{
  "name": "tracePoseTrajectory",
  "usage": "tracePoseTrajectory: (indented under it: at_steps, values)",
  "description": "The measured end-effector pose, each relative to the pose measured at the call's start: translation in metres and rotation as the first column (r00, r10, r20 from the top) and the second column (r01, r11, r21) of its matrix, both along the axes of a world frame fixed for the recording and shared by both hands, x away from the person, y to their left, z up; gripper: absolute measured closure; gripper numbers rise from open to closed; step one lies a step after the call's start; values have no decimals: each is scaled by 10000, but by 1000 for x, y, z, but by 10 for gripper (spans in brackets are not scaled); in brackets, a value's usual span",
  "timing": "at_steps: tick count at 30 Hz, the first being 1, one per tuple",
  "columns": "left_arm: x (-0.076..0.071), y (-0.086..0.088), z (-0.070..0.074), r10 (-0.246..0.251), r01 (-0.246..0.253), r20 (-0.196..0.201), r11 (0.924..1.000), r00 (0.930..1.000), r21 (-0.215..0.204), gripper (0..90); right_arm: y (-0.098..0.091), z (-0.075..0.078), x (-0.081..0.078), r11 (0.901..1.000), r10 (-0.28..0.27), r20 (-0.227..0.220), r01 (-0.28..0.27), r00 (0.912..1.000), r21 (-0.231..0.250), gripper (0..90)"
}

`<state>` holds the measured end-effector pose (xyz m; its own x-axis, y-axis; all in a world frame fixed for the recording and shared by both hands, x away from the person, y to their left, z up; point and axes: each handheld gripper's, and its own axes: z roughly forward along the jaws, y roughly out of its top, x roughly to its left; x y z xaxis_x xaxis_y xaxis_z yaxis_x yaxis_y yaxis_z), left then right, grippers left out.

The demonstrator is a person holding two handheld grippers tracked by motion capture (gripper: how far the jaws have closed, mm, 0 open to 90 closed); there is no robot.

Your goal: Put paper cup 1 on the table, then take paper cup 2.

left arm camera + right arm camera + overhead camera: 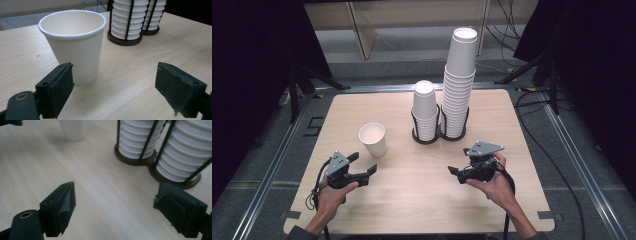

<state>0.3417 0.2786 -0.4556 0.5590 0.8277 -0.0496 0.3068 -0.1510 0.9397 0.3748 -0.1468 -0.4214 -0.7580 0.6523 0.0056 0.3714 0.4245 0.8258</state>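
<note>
**woodgrain_99:** Left hand-held gripper (114,82) is released, jaws wide. The paper cup (75,47) stands upright on the table (135,67), just past one jaw. The right hand-held gripper (113,202) is released too.

**cupstacker:** That cup looks light, thin-walled and easy to crush. A gentle pinch mid-wall seems safest.

Pale wooden table (422,200), grey floor (402,50), black curtains (252,60), light wood shelf (362,30)

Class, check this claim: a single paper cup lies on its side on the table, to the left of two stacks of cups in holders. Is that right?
Not quite. The single paper cup stands upright, mouth up, as the high view shows. It is indeed left of the two stacks of cups in their holders.
</note>
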Motion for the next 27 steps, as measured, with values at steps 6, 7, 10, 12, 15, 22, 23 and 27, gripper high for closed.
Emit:
tracePoseTrajectory:
  at_steps: [6,7,10,12,15,22,23,27]
  values:
    - [-18,-7,0,-196,196,-105,9998,9998,1,146,-7,6,6,9984,-480,145,475,9987,298,168]
    - [-19,-9,0,-264,264,18,9995,9997,-187,146,-9,7,6,9974,-615,138,610,9980,396,168]
    - [-26,-11,0,-163,162,-56,9997,9999,-182,146,-14,12,10,9941,-849,174,835,9962,697,168]
    - [-27,-12,-1,-305,306,50,9993,9995,-223,146,-16,13,13,9898,-1132,306,1101,9931,902,167]
    - [-31,-13,-1,-318,318,-61,9994,9995,-111,146,-22,16,16,9862,-1385,174,1363,9902,938,167]
    - [-32,-16,-4,-461,460,-55,9988,9989,-162,146,-31,25,22,9746,-1873,252,1826,9820,1299,164]
    - [-32,-16,-4,-493,493,-34,9987,9988,-126,146,-32,27,24,9747,-1790,405,1715,9830,1435,164]
    - [-33,-15,-4,-489,488,-151,9988,9987,-38,146,-38,43,29,9710,-1934,790,1792,9779,1584,160]
